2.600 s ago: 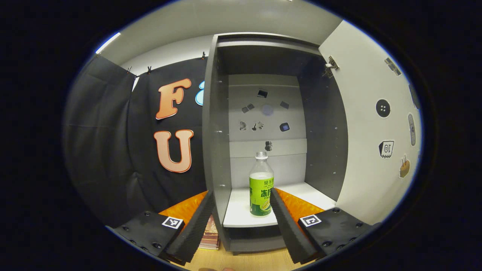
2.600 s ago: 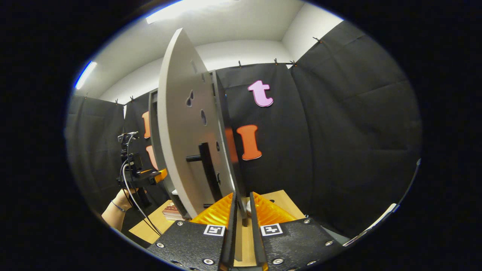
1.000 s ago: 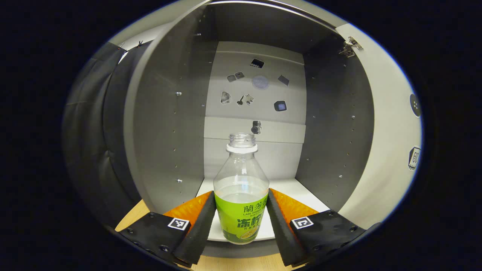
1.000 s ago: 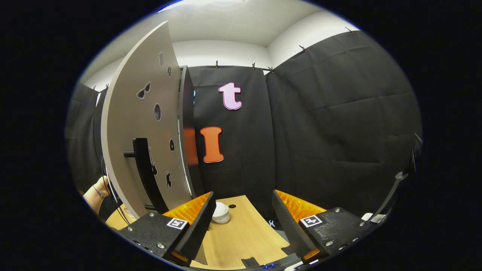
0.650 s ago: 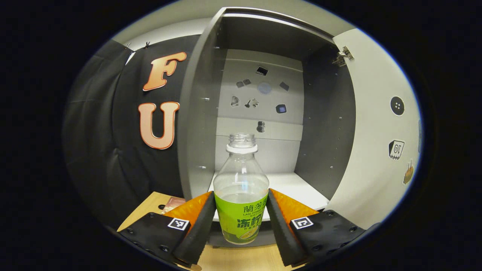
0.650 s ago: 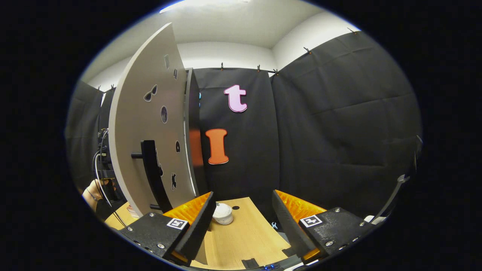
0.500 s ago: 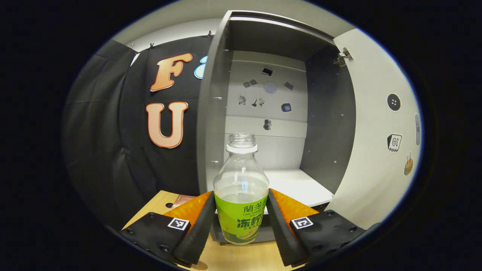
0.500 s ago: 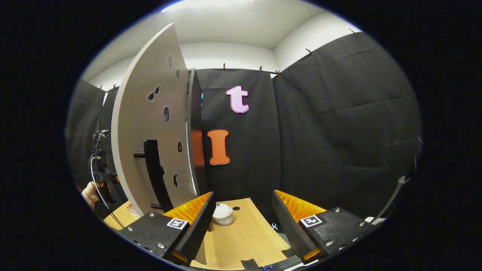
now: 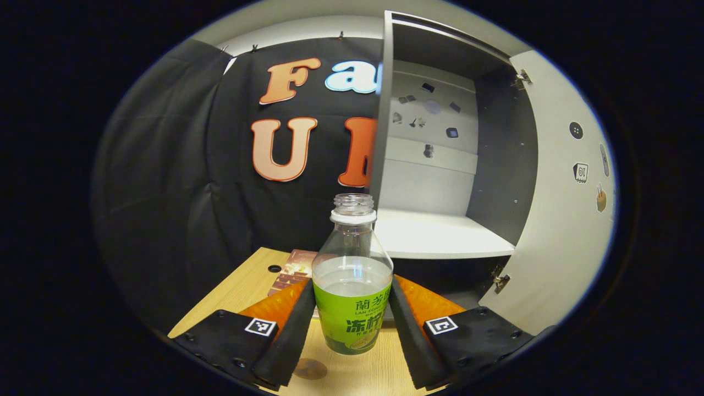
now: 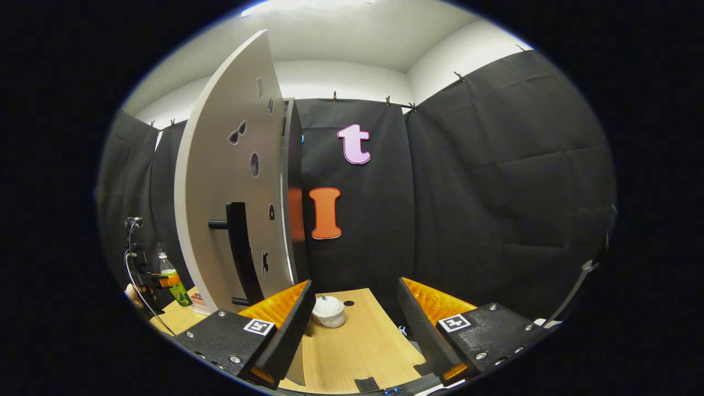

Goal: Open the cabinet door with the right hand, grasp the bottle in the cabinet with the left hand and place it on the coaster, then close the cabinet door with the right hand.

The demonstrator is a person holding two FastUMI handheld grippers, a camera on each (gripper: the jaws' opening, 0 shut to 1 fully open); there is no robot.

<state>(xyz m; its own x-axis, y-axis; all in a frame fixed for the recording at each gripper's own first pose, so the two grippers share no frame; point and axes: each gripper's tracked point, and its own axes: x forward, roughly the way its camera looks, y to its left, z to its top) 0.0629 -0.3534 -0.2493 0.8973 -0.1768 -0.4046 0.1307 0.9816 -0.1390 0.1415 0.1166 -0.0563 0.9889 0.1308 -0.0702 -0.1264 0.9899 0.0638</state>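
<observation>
With the cabinet door (image 10: 231, 181) open, the left hand-held gripper (image 9: 352, 322) pinches the bottle (image 9: 352, 286) clear of the cabinet, the right hand-held gripper (image 10: 355, 324) spread empty; coaster placement and door closing remain.

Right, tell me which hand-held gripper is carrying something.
The left hand-held gripper: its fingers press both sides of the green-labelled clear plastic bottle. The right hand-held gripper is open over the wooden table.
</observation>
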